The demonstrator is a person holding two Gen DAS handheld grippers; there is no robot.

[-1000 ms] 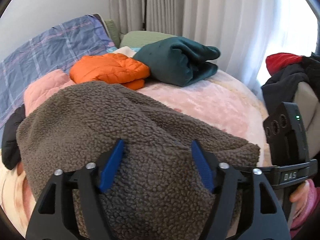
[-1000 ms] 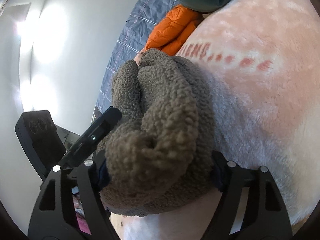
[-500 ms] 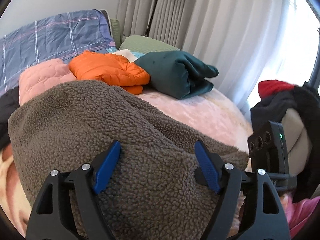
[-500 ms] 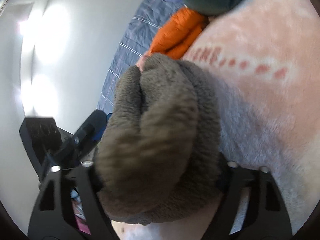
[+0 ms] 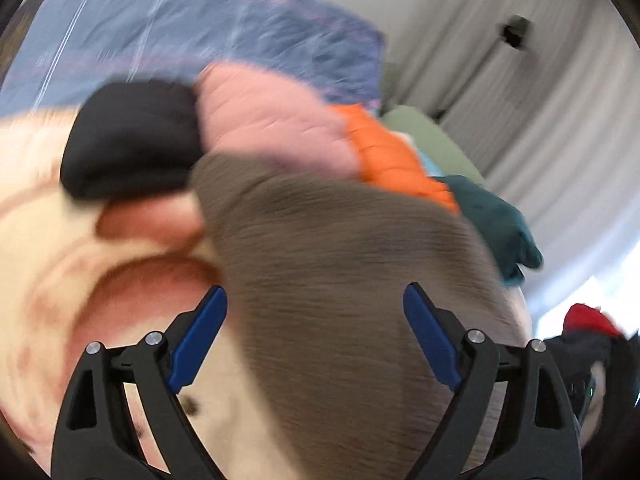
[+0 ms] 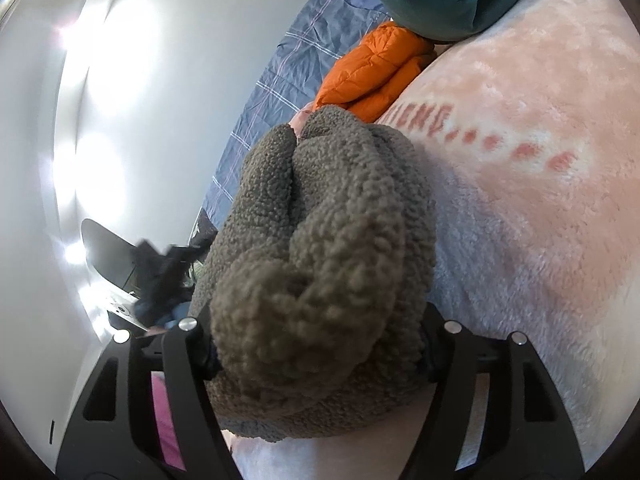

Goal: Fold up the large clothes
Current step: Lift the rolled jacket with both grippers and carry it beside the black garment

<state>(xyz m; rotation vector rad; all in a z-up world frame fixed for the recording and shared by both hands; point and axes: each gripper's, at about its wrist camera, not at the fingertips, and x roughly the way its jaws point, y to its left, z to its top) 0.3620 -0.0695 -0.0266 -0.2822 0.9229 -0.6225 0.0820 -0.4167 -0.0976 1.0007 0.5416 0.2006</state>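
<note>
Left gripper (image 5: 314,332): letting go, jaws opening and spread wide. Brown fleece (image 5: 340,280) under and between the pads, no pinch; left pad already past the fleece's left edge, over bare pink blanket (image 5: 60,280). Half a second back: squarely over the fleece, level view. Now: rolled, swung toward the fleece's left side, heavy motion blur.

Right gripper (image 6: 316,344): same as a second ago, clamped on a thick bunch at the fleece's near end, wad filling the gap, pads buried.

Read: fold laid down and released on the left, right end held as anchor. Probably heading for a new hold on the fleece's left edge. Fold not finished, bundle lumpy.

Position: fleece flat on the blanket, long axis running away from the right gripper.

Room, left to right from the fleece:
- Left of fleece: open blanket, best space for a sweep or re-grab.
- Far left of fleece: black garment (image 5: 132,140), close to the fleece's corner; contact unclear through blur.
- Behind fleece: pink quilted piece (image 5: 264,120), then orange jacket (image 5: 392,160), both butting the far edge. No room to push forward.
- Behind-right of fleece: teal garment (image 5: 496,216), curtain (image 5: 540,100) beyond.
- Right of fleece: open blanket again.
</note>
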